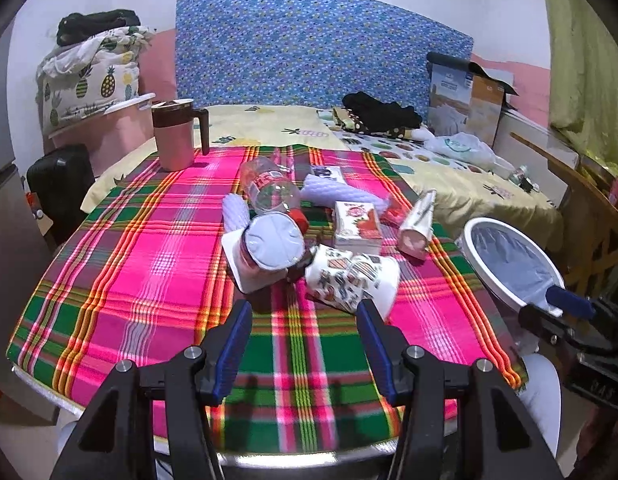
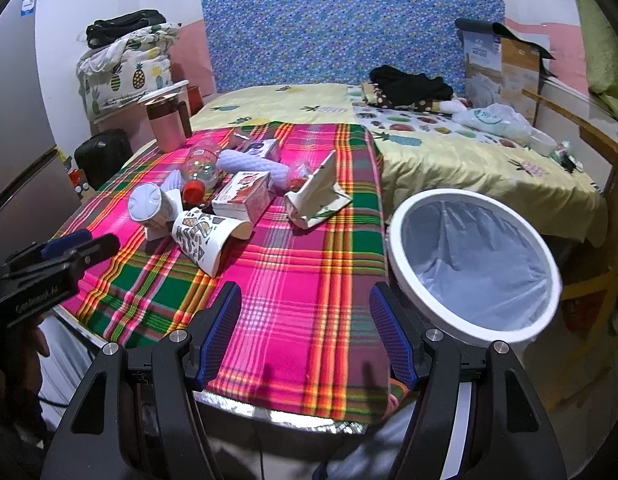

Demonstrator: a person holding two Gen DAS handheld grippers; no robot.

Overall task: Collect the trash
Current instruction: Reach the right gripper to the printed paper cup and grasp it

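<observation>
Left gripper tilted down over the near table edge, jaws parted wide, nothing between the pads, pointing at the tipped patterned paper cup just beyond its right finger. Right gripper also angled down, jaws spread, empty, its right finger just beside the rim of the white trash bin, which stands off the table's right side with a bag liner inside. Trash pile mid-table on the plaid tablecloth: foil-lidded cup on its side, clear plastic bottle with red cap, small red-and-white carton, crumpled wrapper. Pink jug at the far-left corner.
</observation>
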